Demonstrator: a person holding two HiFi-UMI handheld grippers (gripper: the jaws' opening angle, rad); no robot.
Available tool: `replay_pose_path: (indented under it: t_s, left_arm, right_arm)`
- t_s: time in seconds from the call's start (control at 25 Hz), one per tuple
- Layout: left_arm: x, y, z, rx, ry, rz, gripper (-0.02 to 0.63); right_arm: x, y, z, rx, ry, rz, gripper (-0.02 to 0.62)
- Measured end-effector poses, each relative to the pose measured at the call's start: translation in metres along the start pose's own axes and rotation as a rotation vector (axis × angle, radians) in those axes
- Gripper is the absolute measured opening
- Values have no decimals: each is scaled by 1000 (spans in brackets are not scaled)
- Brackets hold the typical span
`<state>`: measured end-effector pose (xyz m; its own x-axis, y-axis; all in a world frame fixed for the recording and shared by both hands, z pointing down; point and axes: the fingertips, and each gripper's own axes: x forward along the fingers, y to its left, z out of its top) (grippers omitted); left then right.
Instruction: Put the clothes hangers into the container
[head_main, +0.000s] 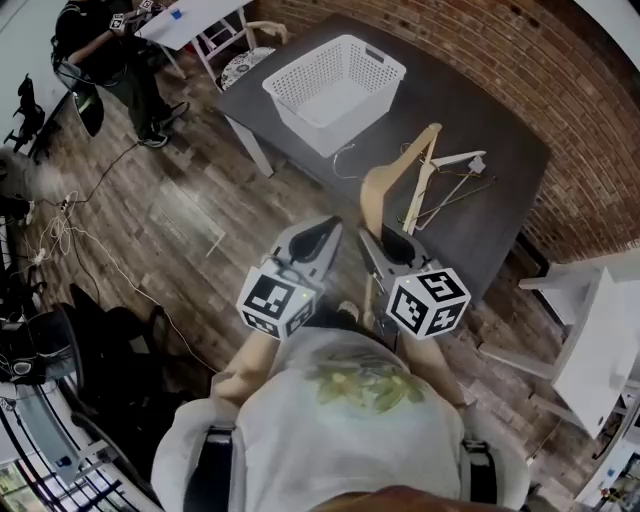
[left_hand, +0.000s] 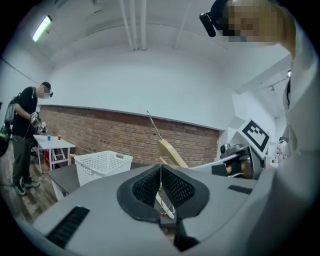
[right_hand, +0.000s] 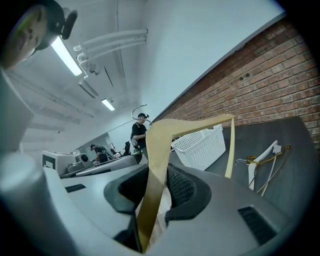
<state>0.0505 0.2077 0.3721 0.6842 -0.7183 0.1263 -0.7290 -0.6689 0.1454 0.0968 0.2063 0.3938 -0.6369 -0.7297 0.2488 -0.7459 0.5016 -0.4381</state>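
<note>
hanger (right_hand: 159, 145) end hidden between right gripper (right_hand: 152, 192) jaws.

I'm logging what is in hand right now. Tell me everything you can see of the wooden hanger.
The wooden hanger is pale, flat, smooth-looking wood with a thin metal hook at its apex. The right gripper is clamped on one shoulder arm near its end. The other arm reaches out over the dark table, and a slim crossbar runs back from its tip. It looks lifted, though whether it touches the table is unclear.
</note>
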Motion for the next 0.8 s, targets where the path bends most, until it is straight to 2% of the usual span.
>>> replay_pose_path:
  t_s: [0.4,0.56,0.8]
  left_arm:
    - [-7,7,-16,-29,14,50,29]
    - [-4,23,-23,-49,21,49,29]
    - [8,61,-19,-60,23,42,29]
  right_arm:
    - [6,-8,-7,40,22,27,121]
    - [21,-9,-5,55,29,34,121]
    - [53,-7,13,136,20,76,121]
